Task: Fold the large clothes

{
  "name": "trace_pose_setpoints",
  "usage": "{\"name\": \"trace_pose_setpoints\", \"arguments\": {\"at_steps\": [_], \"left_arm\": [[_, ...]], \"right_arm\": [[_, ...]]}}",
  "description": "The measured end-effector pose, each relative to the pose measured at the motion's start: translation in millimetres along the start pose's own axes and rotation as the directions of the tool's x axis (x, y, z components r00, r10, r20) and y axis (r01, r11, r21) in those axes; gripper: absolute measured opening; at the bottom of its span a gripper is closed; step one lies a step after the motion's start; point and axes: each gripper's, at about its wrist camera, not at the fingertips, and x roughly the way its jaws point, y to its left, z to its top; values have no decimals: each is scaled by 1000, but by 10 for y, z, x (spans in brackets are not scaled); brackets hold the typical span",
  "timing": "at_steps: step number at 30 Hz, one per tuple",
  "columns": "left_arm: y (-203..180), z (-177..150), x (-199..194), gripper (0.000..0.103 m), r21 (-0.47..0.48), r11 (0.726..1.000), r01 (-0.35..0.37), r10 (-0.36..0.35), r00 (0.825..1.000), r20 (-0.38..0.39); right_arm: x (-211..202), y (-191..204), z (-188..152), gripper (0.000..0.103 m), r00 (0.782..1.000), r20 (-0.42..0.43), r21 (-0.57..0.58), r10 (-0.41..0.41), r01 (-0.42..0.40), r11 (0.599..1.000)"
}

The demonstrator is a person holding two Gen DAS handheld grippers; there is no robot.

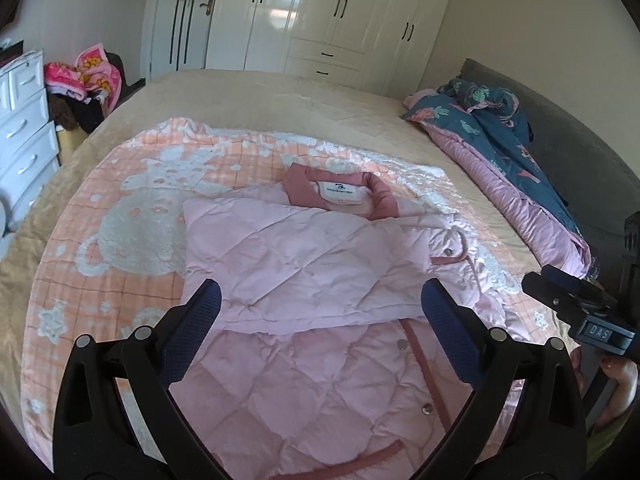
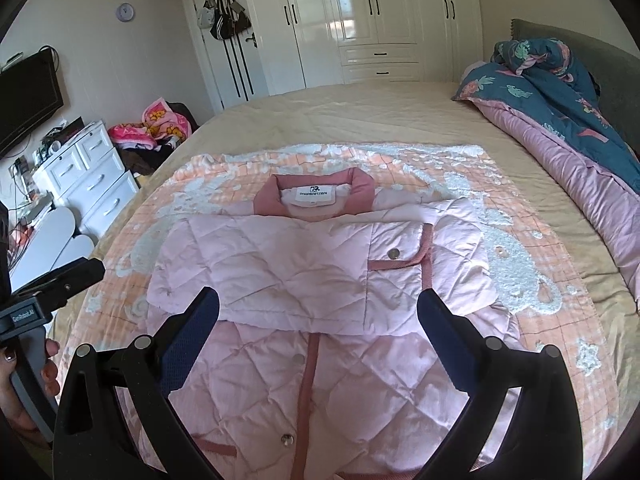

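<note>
A pale pink quilted jacket (image 1: 320, 264) with a darker pink collar (image 1: 344, 190) lies on a peach blanket (image 1: 132, 216) on the bed. Its sleeves are folded across the chest. It also shows in the right wrist view (image 2: 304, 264) with its collar (image 2: 316, 194). My left gripper (image 1: 320, 300) is open and empty, held above the jacket's middle. My right gripper (image 2: 318, 308) is open and empty, held above the same part. The right gripper's body shows at the right edge of the left wrist view (image 1: 580, 312), and the left gripper's body at the left edge of the right wrist view (image 2: 48, 292).
A rumpled blue and pink duvet (image 2: 568, 112) lies along the grey headboard (image 1: 580, 152). White drawers (image 2: 88, 176) and a pile of clothes (image 2: 156, 128) stand beside the bed. White wardrobes (image 2: 360, 20) fill the far wall. The beige bedspread (image 2: 360, 120) extends beyond the blanket.
</note>
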Motion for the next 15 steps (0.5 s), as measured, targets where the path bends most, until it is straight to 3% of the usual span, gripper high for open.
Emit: {"name": "trace_pose_setpoints", "arguments": {"at_steps": [15], "left_arm": [[-393,-30,-360,94,58,998,-17,14,999,36]], "right_arm": [[-456,-83,-10,99,998,57,12,23,-24,1000]]}}
